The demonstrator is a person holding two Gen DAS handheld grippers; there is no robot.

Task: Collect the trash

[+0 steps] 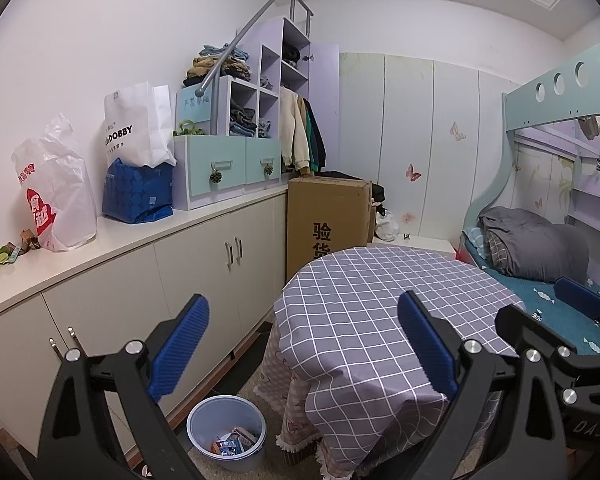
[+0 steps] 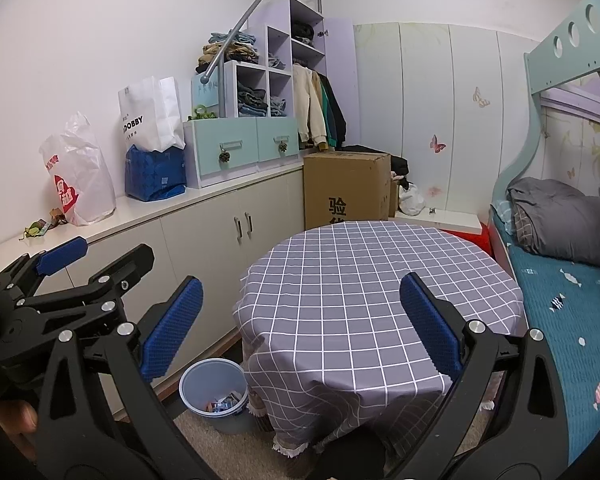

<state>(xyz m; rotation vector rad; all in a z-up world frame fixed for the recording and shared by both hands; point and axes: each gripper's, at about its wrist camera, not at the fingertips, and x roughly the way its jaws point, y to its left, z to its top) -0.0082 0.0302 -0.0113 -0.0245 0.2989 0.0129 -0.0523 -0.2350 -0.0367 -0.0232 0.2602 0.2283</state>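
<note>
While wrappers fill bin [image 1: 226, 432], tools gape.

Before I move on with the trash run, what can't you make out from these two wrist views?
- Bin contents: both views, wrappers too small, rim hides most.
- Scraps on the counter: too small, distorted near the edge.
- Floor under the table: cloth hides it.
- Floor nearby: left gripper and right gripper block it.

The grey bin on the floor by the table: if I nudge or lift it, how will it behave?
The bin looks like thin plastic holding only a few wrappers, so it is probably light and likely to slide or tip if pushed near the rim. Its open rim may flex when pinched.
</note>
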